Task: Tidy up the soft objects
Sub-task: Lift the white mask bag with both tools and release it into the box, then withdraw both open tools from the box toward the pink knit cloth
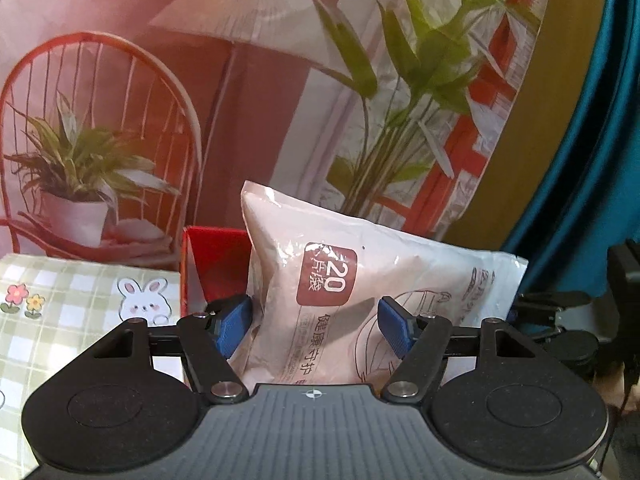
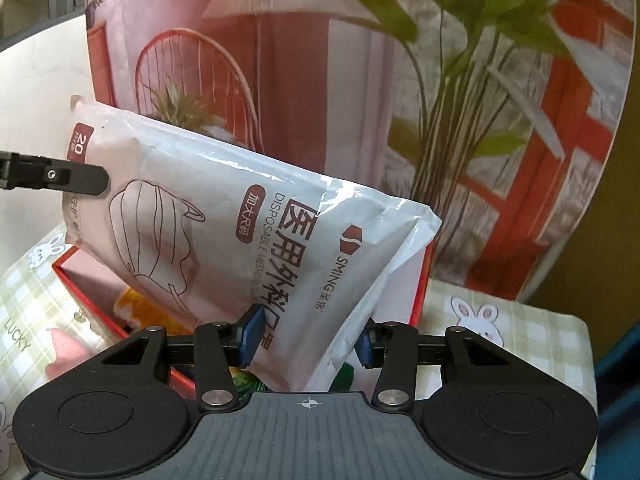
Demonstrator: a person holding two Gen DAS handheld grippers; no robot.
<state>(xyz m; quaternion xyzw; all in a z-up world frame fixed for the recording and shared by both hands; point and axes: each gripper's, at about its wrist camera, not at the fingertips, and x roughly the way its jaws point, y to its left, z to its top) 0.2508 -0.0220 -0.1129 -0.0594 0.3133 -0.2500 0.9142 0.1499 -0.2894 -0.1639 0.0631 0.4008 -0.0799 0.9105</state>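
A soft white-pink pack of disposable masks (image 2: 256, 216) is held tilted over a red box (image 2: 84, 296). My right gripper (image 2: 308, 340) is shut on the pack's lower end. My left gripper (image 1: 316, 326) stands around the pack's other end (image 1: 360, 280), with its blue pads (image 1: 232, 326) close to the pack; I cannot tell whether they press it. One of its black fingers (image 2: 60, 178) shows against the pack in the right wrist view. Yellow and green soft items (image 2: 148, 312) lie inside the box under the pack.
The red box (image 1: 212, 264) sits on a green checked cloth with bunny prints (image 1: 80, 312) (image 2: 500, 320). A large printed backdrop (image 1: 280, 100) of a chair, lamp and plants stands close behind. A blue curtain (image 1: 592, 160) hangs at the right.
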